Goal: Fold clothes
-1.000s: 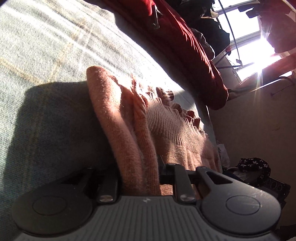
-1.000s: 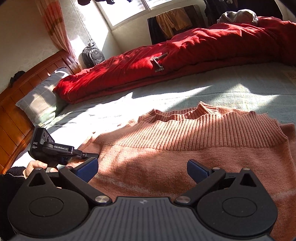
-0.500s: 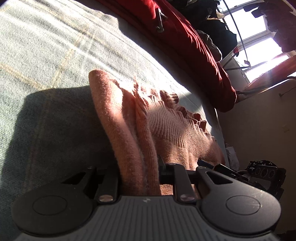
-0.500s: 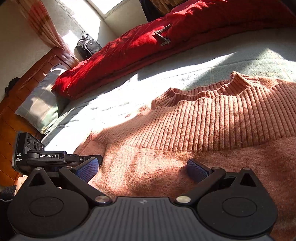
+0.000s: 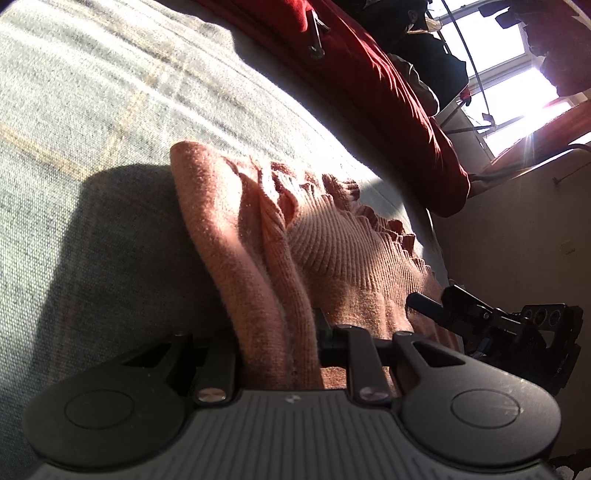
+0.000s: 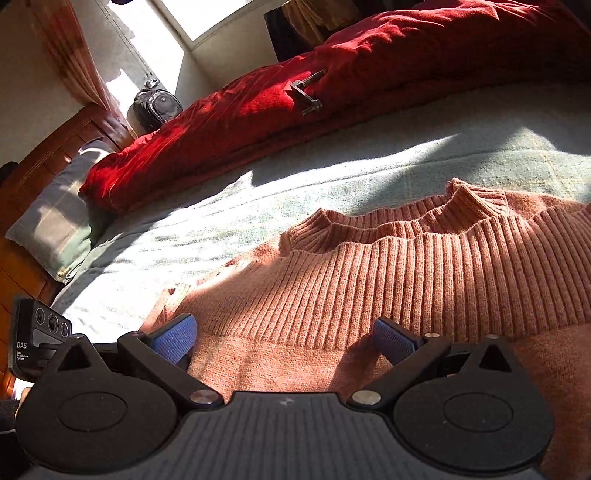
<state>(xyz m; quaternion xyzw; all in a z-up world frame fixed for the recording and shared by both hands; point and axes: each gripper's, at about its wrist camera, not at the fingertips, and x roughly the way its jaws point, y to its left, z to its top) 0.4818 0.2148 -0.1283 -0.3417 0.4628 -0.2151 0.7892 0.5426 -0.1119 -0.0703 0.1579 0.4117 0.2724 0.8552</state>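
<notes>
Sunlit bed (image 6: 332,173) | my left gripper (image 5: 280,354) jaws still clamp the jumper (image 6: 406,266) edge | my right gripper (image 6: 284,336), jaws open, has closed in over the ribbed hem | fold underway, I judge.

Light: sun is streaming through the window (image 6: 177,22), falling in bright patches across the sheet (image 6: 258,192).
Bed: a red quilt (image 6: 332,92) is lying along the far side; a pillow (image 6: 55,218) is resting against the headboard (image 6: 48,147) at left.
Walls: pale; a curtain (image 6: 74,59) is hanging far left.
Corner: a dark backpack (image 6: 157,107) is sitting by the window.
</notes>
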